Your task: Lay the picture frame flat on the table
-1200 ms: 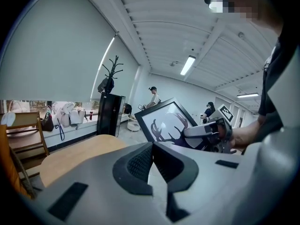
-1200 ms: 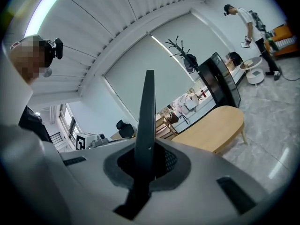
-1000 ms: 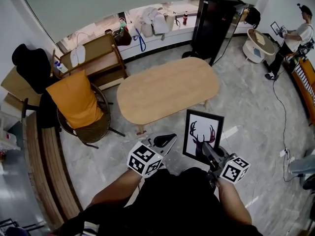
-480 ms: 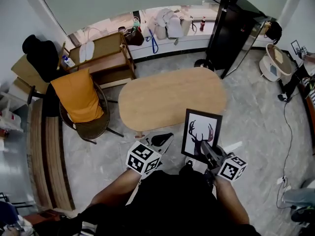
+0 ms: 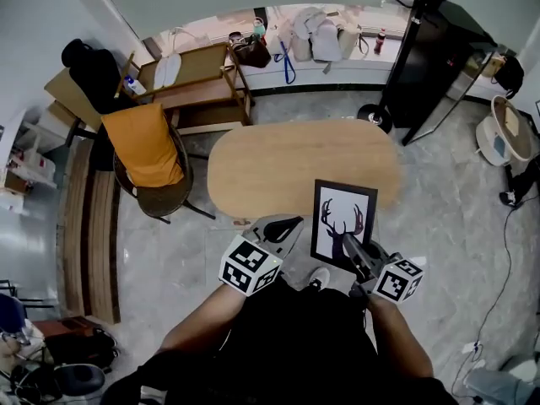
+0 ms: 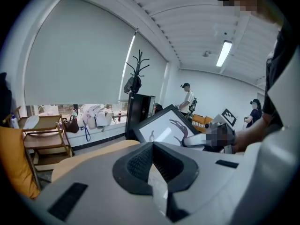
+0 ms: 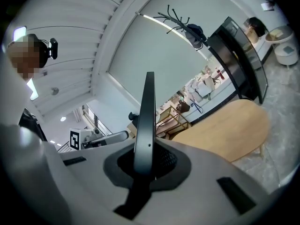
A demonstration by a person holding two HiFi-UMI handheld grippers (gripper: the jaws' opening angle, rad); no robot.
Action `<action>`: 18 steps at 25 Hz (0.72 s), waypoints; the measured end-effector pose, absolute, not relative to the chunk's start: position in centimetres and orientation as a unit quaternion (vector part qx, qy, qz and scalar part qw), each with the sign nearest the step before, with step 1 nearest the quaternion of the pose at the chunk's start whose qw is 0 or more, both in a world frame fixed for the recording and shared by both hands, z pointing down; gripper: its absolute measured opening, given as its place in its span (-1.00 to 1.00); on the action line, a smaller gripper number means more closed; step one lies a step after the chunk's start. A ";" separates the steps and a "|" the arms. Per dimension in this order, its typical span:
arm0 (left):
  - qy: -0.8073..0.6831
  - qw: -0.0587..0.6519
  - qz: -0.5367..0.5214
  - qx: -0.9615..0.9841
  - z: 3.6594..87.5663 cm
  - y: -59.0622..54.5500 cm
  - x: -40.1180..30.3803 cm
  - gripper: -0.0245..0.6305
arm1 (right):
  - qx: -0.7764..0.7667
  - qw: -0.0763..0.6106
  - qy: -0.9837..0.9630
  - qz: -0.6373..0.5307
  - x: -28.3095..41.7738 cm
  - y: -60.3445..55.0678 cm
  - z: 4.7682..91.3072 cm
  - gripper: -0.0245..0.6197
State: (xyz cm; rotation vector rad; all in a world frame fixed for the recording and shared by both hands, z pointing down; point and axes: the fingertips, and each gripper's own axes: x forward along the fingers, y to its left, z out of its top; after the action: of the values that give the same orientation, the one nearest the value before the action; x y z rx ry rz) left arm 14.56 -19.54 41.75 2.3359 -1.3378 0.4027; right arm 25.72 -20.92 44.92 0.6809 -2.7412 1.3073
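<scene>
Right tool (image 5: 358,258) clenched on the frame's (image 5: 343,224) lower edge. Frame is in the air and upright, long axis vertical, picture facing the person, its top overlapping the desk's (image 5: 287,163) near edge in the head view. Desk lies straight ahead of it. Left tool (image 5: 278,229) closed on nothing, just left of the frame, apart. Likely next: carry forward, tip the top away and down.
</scene>
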 end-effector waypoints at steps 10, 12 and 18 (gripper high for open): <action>-0.520 0.264 0.163 0.796 46.2 -20.9 11.2 -0.91 | 0.172 0.033 -0.875 0.451 22.0 -25.3 48.2 -0.90; -0.519 0.264 0.159 0.797 46.6 -22.4 10.1 -0.91 | 0.164 0.038 -0.877 0.450 20.6 -26.6 48.5 -0.90; -0.513 0.259 0.151 0.804 46.8 -27.8 5.5 -0.91 | 0.175 0.056 -0.866 0.466 16.7 -31.7 49.7 -0.90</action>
State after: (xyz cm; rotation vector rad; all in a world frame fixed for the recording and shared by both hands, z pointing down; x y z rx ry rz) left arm 5.51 -27.76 46.79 2.1800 -1.3903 0.4089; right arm 16.72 -31.65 49.72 0.5324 -2.6270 1.4138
